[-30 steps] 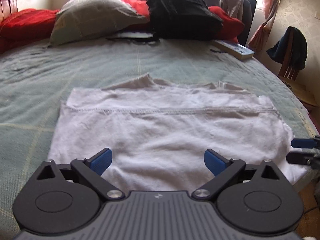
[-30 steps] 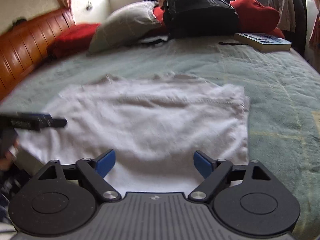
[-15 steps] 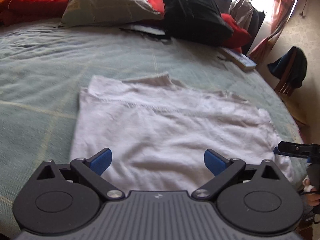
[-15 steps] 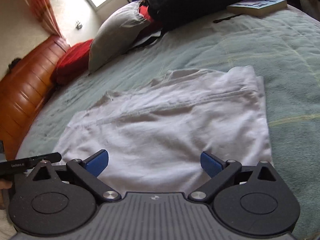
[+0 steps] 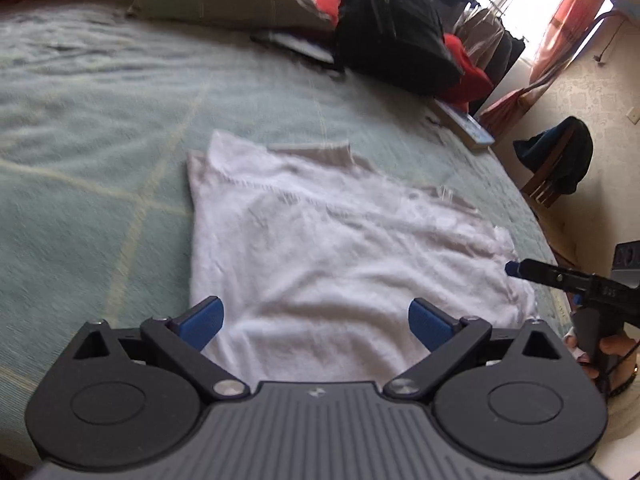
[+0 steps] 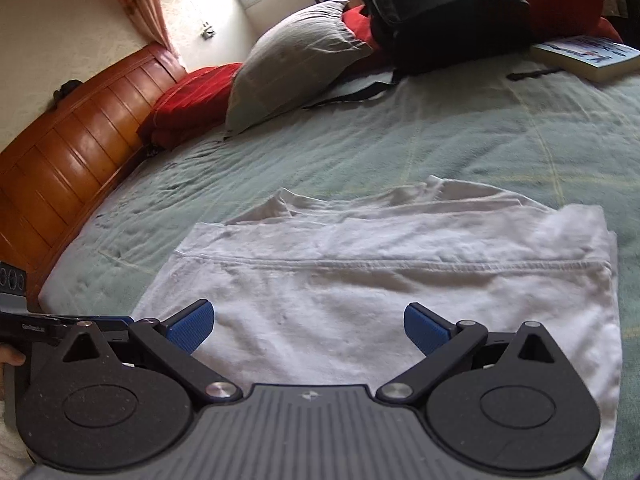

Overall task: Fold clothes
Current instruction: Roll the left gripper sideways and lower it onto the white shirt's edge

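Observation:
A white garment (image 5: pixel 328 248), folded into a flat rectangle with a stitched hem showing, lies on the green bedspread (image 5: pixel 100 128); it also shows in the right wrist view (image 6: pixel 380 280). My left gripper (image 5: pixel 316 322) is open and empty, above the garment's near edge toward its left side. My right gripper (image 6: pixel 308 324) is open and empty, above the near edge too. The right gripper's fingers (image 5: pixel 536 270) show at the garment's right corner in the left view. The left gripper's fingers (image 6: pixel 80 322) show at the left edge of the right view.
A grey pillow (image 6: pixel 296 56), red cushions (image 6: pixel 192 100), a black backpack (image 6: pixel 444 8) and a book (image 6: pixel 588 56) lie at the bed's far end. A wooden bed board (image 6: pixel 64 160) runs along the left. A chair with dark clothing (image 5: pixel 560 160) stands right of the bed.
Both grippers have risen and tilted: the left view has swung right, the right view left. The garment has not moved. Both stay open.

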Motion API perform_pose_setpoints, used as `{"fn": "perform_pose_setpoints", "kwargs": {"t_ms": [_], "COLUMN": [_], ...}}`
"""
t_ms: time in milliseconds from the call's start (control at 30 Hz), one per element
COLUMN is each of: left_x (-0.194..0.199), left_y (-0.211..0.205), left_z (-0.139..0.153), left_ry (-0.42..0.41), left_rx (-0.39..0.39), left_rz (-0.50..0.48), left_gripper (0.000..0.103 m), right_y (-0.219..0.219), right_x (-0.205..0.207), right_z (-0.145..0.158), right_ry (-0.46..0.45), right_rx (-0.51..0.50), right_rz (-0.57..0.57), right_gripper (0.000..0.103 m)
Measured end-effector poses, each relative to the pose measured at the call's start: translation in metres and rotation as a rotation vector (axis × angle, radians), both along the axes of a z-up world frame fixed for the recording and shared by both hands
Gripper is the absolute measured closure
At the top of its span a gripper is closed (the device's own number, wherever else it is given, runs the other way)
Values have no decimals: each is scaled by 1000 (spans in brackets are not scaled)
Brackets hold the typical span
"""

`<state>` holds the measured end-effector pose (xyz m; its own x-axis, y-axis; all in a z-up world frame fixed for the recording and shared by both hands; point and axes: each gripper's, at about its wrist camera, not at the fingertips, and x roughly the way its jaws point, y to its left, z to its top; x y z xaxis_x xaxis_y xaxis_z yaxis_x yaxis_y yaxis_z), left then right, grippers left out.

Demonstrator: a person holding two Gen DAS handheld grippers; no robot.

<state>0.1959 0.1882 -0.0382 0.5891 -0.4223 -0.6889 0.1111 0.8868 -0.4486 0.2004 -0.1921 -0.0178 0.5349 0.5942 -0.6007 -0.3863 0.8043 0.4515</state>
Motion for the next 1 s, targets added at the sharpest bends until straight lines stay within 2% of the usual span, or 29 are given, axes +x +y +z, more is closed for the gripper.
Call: {"fn": "perform_pose_setpoints", "kwargs": {"t_ms": [133, 233, 400, 567, 733, 833, 1000], "left_x": [17, 25, 22, 35, 51, 62, 91], "left_y": [8, 8, 30, 61, 69, 66, 59], "left_z": [-12, -30, -6, -15, -45, -57, -68], "left_ry": [8, 62, 10, 63, 163, 183, 181], "left_rx": [-100, -89, -100, -220, -330, -403, -441], "left_rz": [20, 66, 88, 136, 104, 42, -14], "left_gripper": [4, 8, 7, 6, 7, 7, 7], "right_y": [13, 22, 26, 34, 44, 47, 48], "right_x": [8, 11, 19, 30, 36, 38, 45], "right_z": [-4, -10, -11, -11, -14, -15, -16], "right_ry": [13, 40, 54, 68, 89, 91, 103], "right_rx": [10, 2, -1, 25, 22, 9, -3], "right_rz": [27, 53, 63, 89, 109, 111, 92], "right_gripper": [0, 0, 0, 0, 0, 0, 0]}}
